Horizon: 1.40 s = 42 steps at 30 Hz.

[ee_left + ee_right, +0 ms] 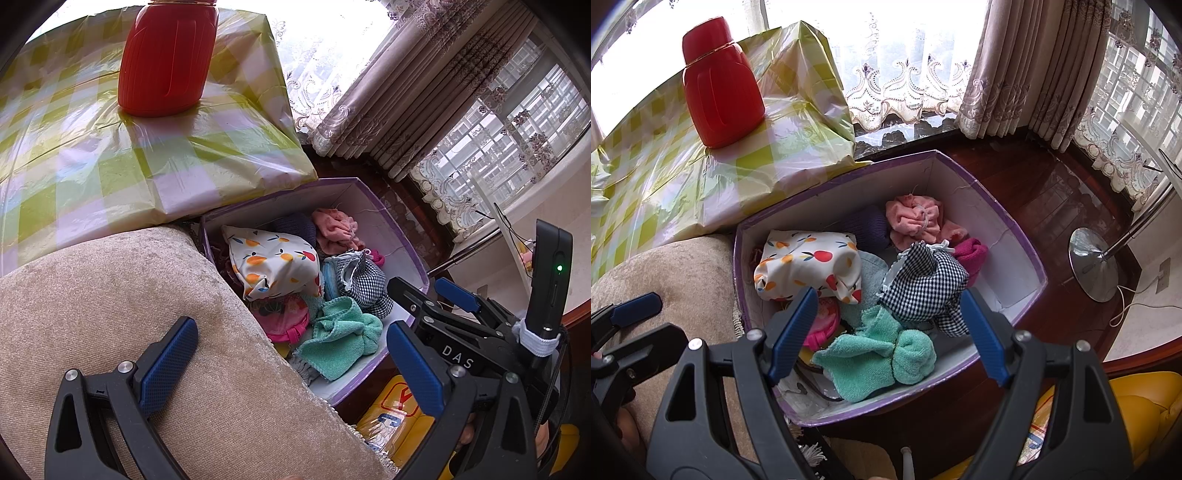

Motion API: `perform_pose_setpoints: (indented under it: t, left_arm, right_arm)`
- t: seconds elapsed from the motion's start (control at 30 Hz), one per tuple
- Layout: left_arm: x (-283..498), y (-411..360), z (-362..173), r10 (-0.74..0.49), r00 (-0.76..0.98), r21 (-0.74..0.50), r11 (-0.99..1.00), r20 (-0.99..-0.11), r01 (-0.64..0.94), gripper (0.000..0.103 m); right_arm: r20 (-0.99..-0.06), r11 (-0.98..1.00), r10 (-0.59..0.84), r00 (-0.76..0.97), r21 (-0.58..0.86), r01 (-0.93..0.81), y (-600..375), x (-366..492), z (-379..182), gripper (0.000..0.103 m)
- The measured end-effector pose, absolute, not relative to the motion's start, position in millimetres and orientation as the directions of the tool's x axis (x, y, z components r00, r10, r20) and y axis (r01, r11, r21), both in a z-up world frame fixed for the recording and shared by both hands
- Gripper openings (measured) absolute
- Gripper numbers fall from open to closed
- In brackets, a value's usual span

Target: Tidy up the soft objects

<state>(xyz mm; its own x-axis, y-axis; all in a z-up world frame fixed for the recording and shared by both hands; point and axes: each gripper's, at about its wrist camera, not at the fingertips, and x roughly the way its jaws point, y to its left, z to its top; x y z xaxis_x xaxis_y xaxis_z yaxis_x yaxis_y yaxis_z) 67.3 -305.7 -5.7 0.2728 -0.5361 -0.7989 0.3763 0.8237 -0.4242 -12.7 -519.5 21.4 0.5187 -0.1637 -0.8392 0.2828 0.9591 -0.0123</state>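
A purple-rimmed box (pixel 827 203) (pixel 373 218) on the floor holds several soft items. These include a fruit-print cloth (pixel 809 262) (pixel 273 258), a teal towel (pixel 879 354) (pixel 340 339), a black-and-white checked cloth (pixel 927 280) (pixel 365 284) and a pink cloth (pixel 916 218) (pixel 336 229). My right gripper (pixel 890 332) hangs open above the teal towel, touching nothing. My left gripper (pixel 291 365) is open over the beige cushion (pixel 147 295) beside the box, with nothing between its fingers.
A red flask (pixel 720 85) stands on a table with a yellow-green checked cover (pixel 110 166) behind the box. Curtains (pixel 1015 74) hang at the window. A chrome lamp base (pixel 1093 262) sits on the wooden floor to the right. A yellow padded object (pixel 1137 406) lies nearby.
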Motion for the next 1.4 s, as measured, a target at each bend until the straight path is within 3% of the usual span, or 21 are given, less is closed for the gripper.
perform_pose_setpoints:
  t: [1.27,1.4]
  left_arm:
    - [69.8,-308.3,-6.7,-0.535,0.280,-0.413,0.821,-0.797,0.394,0.103]
    - [76.6,-297.8,-2.6,-0.602,0.247,-0.496,0.782,-0.759,0.378,0.103]
  right_arm:
    - [-0.841,0.958,-0.164,0.516,-0.011,0.286,-520.7,-13.7,20.6,0.082]
    - [-0.835,0.958,-0.170,0.524,-0.015,0.288,-520.2,-14.1,24.3,0.082]
